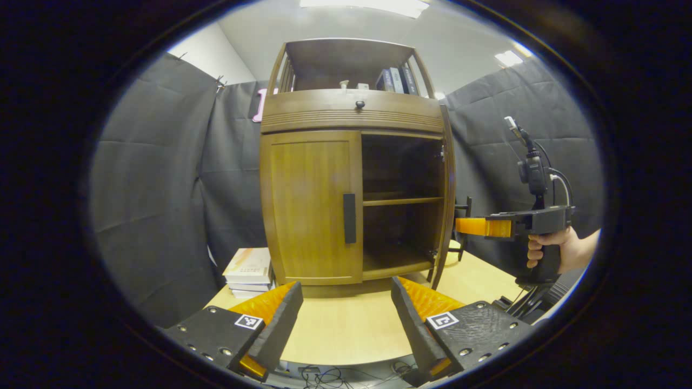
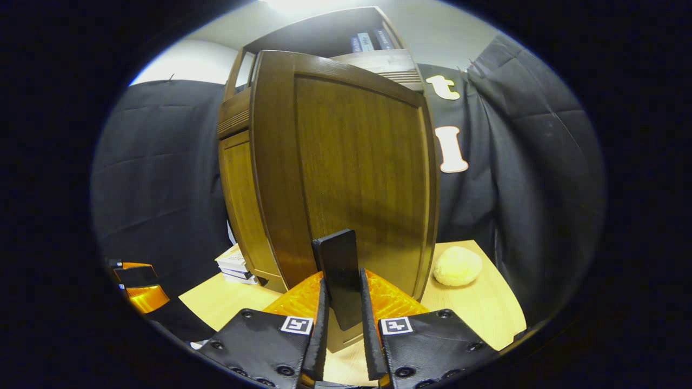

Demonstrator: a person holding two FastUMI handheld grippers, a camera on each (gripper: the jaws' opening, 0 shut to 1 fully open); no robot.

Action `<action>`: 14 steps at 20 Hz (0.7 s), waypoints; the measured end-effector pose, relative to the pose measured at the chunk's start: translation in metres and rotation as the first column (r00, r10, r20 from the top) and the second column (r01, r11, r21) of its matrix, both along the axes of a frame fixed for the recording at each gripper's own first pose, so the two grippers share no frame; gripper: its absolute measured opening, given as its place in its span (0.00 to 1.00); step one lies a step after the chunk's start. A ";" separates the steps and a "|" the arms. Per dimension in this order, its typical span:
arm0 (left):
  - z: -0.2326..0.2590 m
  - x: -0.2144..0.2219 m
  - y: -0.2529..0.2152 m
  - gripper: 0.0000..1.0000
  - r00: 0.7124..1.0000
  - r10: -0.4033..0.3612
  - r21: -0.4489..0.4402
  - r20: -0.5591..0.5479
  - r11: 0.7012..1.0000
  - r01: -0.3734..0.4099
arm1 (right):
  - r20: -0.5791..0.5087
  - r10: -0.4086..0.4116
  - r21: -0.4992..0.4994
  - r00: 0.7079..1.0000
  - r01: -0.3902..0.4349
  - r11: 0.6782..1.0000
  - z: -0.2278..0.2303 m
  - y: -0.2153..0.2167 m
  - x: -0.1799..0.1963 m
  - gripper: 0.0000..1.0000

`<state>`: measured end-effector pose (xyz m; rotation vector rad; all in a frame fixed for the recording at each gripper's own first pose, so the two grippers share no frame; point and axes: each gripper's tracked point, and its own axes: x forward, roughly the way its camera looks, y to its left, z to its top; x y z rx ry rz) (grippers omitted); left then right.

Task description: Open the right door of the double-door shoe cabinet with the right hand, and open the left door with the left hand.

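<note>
Left gripper [image 1: 346, 319] sat low centre, jaws spread wide. Right gripper [image 2: 343, 329] low centre, clamped; hand [image 1: 557, 251] at right edge.

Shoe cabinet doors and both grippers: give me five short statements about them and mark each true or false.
1. The right door is swung open, showing the shelf inside. True.
2. The left door is open too. False: it sits closed, flush with the cabinet front.
3. The right gripper is closed on the right door's handle. True: a finger presses each side of it.
4. The left gripper is clamped on the left door's handle. False: it is open and short of the cabinet, holding nothing.
5. A stack of books lies on the table beside the cabinet's left side. True.
</note>
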<state>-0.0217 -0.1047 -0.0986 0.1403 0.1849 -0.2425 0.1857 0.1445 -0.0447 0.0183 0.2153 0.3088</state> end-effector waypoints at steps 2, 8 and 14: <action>-0.003 -0.001 -0.007 0.93 1.000 -0.023 0.001 -0.010 1.000 0.023 | 0.004 -0.012 -0.004 1.000 0.012 1.000 0.003 -0.003 -0.001 0.31; -0.008 0.006 -0.034 0.93 0.997 -0.077 0.004 -0.016 0.997 0.077 | 0.000 -0.119 0.000 0.993 0.119 0.993 0.012 -0.018 0.008 0.30; -0.013 0.015 -0.060 0.93 0.990 -0.138 -0.001 -0.020 0.990 0.138 | 0.043 -0.228 -0.038 0.973 0.230 0.972 0.020 -0.087 0.016 0.11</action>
